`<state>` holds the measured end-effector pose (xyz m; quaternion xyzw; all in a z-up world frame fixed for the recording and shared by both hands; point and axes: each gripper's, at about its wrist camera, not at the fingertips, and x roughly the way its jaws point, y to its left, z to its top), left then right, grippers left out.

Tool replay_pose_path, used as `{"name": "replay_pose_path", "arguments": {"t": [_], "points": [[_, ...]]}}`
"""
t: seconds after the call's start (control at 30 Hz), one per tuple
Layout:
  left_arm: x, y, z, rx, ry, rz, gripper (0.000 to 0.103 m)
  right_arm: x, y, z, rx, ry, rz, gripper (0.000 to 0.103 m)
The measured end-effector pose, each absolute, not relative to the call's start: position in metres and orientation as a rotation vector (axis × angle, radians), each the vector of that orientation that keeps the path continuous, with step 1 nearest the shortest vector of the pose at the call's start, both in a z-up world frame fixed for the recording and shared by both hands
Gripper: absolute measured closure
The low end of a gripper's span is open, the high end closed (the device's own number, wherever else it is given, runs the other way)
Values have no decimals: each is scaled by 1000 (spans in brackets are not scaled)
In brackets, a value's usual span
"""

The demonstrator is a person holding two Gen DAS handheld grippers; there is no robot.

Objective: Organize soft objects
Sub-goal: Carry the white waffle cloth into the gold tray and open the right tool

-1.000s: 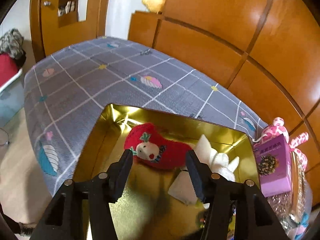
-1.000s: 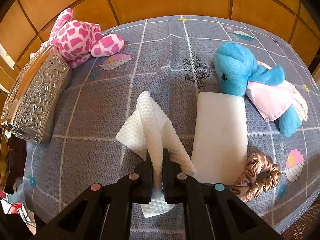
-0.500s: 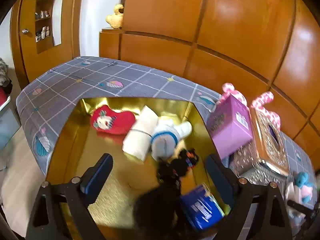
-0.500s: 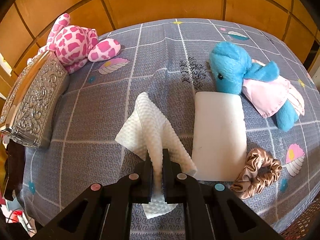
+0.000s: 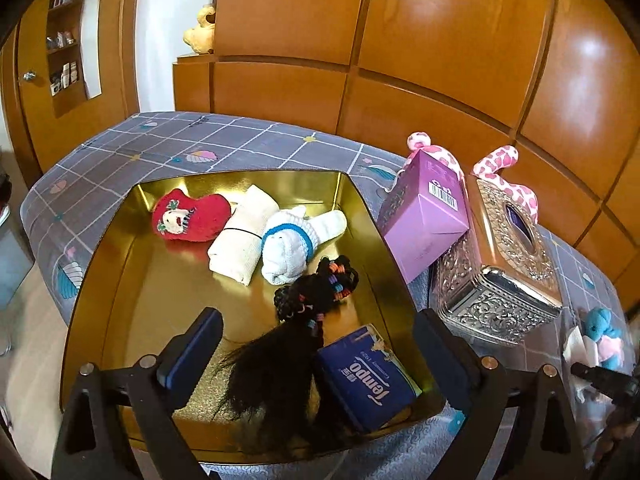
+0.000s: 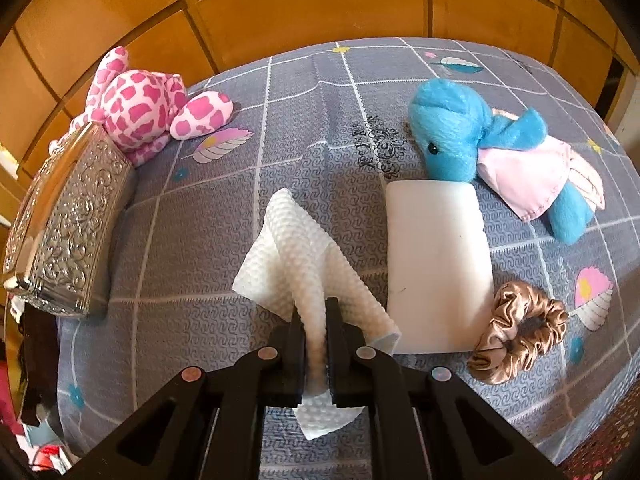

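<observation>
My left gripper stands wide open over the near side of a gold tin tray. In the tray lie a red plush, a rolled cream cloth, a white and blue sock toy, a black braided hairpiece and a blue tissue pack. Nothing sits between the left fingers. My right gripper is shut on a white waffle cloth, lifted off the grey bedspread. Around it lie a white sponge block, a blue plush, a tan scrunchie and a pink spotted plush.
A silver embossed tissue box and a purple carton stand right of the tray. The silver box is at the left in the right wrist view. Wooden panels back the bed.
My left gripper has opened wide and drawn back from the tray; the black hairpiece now lies in the tray. My right gripper has kept still, shut on the cloth.
</observation>
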<state>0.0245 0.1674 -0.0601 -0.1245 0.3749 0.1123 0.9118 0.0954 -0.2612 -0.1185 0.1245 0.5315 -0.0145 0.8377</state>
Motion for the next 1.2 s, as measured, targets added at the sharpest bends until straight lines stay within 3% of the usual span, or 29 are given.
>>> {"name": "replay_pose_path", "arguments": {"t": [0.23, 0.5, 0.87, 1.2], "points": [[24, 174, -67, -270, 789, 248, 6, 102, -268, -110, 442, 1108, 13, 96], [17, 192, -64, -304, 755, 308, 6, 120, -238, -62, 462, 997, 101, 96], [1, 241, -55, -379, 694, 457, 6, 130, -84, 4, 308, 908, 536, 96], [-8, 266, -49, -410, 653, 525, 6, 106, 47, -49, 199, 1121, 803, 95]]}}
